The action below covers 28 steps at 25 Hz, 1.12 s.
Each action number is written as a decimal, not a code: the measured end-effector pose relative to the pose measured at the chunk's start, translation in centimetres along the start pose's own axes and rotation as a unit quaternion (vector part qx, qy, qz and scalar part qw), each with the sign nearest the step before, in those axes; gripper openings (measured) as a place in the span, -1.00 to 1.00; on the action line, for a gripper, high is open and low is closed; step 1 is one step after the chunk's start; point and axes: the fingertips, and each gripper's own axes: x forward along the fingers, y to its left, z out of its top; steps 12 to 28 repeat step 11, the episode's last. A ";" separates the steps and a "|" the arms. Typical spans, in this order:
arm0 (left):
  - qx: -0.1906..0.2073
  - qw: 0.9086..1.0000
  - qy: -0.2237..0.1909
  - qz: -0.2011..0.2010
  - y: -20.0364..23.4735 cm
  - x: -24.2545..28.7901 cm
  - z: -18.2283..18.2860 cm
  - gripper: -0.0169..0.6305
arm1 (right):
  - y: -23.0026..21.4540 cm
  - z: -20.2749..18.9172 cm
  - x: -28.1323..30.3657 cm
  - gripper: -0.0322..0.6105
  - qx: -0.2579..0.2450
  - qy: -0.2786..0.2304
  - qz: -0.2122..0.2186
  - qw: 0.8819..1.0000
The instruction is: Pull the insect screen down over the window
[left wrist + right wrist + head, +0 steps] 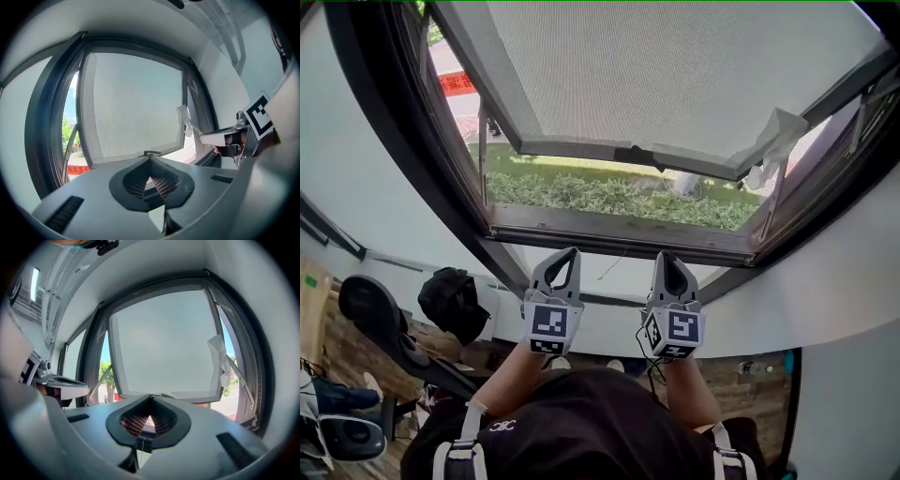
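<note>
Below the insect screen [656,75], the left gripper [566,253] and right gripper [667,256] hung side by side; both pairs of jaws were together, empty.

Between the bottom bar [581,150] of the insect screen [675,75] and the window sill [609,232] an open gap runs from left to right, with the hedge [609,197] showing through it. This is the widest free passage on the far side of both grippers. The left gripper [572,251] and right gripper [670,255], jaws together, stand side by side just on the near side of the sill, with free air between them and above them. A slanted left stay [482,155] crosses the gap's left end and a right stay [776,192] its right end. A white rag [773,145] hangs from the screen's right corner into the gap. The dark window frame [403,141] closes off both sides.
</note>
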 end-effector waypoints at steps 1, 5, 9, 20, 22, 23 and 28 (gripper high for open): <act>-0.003 1.000 -0.001 -0.002 -0.1 0.0 0.1 -0.91 | 0.0 -0.1 0.1 -0.89 0.000 0.001 0.000 1.000; -0.027 1.000 -0.002 -0.008 0.1 0.4 0.4 -0.91 | 0.0 -0.2 0.3 -0.89 -0.003 0.002 -0.001 1.000; -0.024 1.000 -0.005 -0.006 0.2 0.5 0.6 -0.91 | 0.2 -0.1 0.4 -0.89 -0.008 0.000 0.001 1.000; -0.027 1.000 -0.005 -0.007 0.2 0.5 0.6 -0.91 | 0.2 0.0 0.5 -0.89 -0.009 -0.001 0.002 1.000; -0.027 1.000 -0.005 -0.007 0.2 0.5 0.6 -0.91 | 0.2 0.0 0.5 -0.89 -0.009 -0.001 0.002 1.000; -0.027 1.000 -0.005 -0.007 0.2 0.5 0.6 -0.91 | 0.2 0.0 0.5 -0.89 -0.009 -0.001 0.002 1.000; -0.027 1.000 -0.005 -0.007 0.2 0.5 0.6 -0.91 | 0.2 0.0 0.5 -0.89 -0.009 -0.001 0.002 1.000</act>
